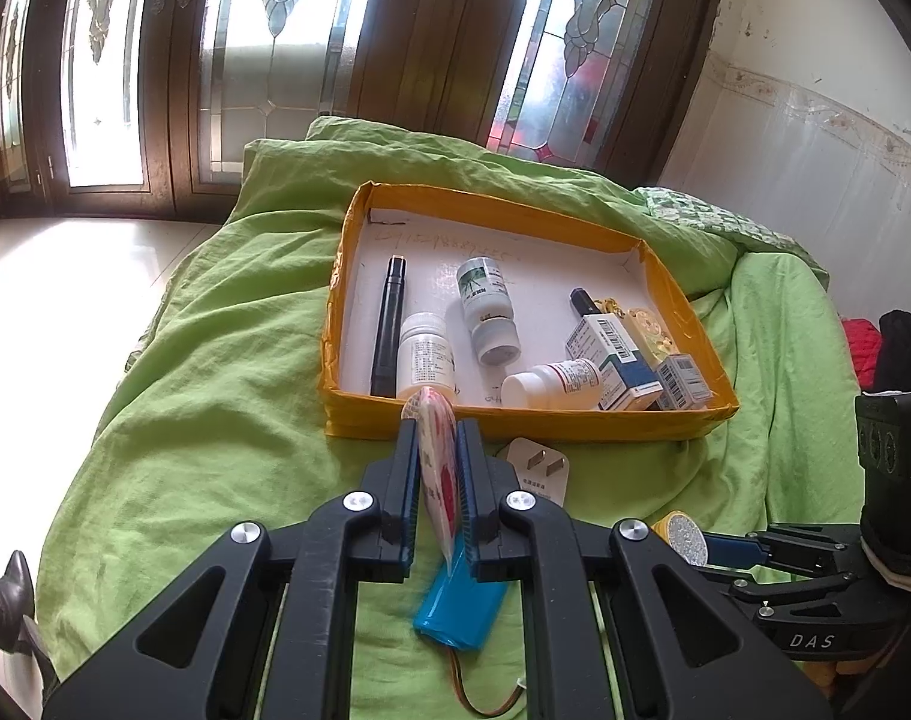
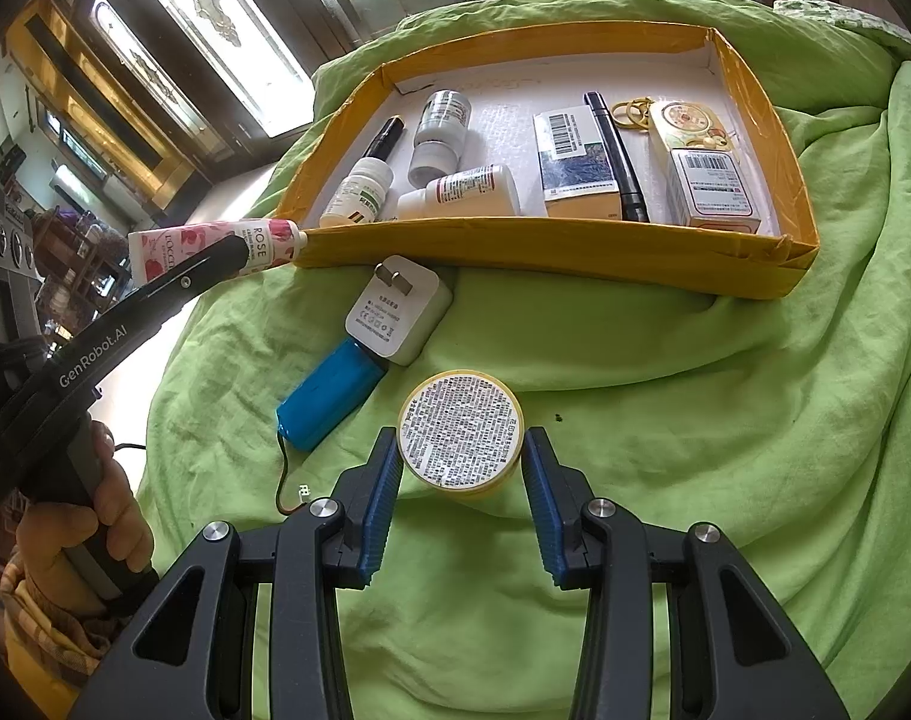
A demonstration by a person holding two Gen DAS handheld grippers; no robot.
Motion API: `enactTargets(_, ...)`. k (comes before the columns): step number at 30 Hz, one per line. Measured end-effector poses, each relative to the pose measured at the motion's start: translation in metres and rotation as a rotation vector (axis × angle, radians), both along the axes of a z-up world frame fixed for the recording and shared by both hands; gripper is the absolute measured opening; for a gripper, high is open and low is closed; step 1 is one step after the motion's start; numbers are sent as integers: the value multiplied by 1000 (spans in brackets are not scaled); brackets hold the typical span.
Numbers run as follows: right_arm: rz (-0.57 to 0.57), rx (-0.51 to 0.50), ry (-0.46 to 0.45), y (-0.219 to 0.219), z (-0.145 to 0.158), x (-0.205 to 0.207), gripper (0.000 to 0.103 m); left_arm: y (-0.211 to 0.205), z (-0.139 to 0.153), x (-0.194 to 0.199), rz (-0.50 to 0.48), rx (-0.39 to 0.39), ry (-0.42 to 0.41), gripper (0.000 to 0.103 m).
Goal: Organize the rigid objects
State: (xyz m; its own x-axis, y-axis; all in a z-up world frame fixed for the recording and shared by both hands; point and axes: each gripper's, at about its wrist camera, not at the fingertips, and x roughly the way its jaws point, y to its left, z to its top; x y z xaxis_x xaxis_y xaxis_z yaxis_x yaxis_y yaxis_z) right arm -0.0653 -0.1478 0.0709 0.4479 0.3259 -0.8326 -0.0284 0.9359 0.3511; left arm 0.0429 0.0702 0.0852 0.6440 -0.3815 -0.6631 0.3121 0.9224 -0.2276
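Right wrist view: right hand-held gripper (image 2: 461, 468) open, round tin (image 2: 459, 433) between its fingers; left hand-held gripper (image 1: 437, 450) clamps rose tube (image 1: 436, 462).

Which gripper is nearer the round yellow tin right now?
Right. The right gripper is open with the round yellow tin between its fingertips; the left gripper is off to its left, holding the rose tube near the yellow tray.
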Motion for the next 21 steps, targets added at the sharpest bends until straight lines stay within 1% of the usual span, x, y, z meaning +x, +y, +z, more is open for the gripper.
enactTargets(21,0,-1,4,1,0,1,36,0,2,-1,-5,1,-5,9)
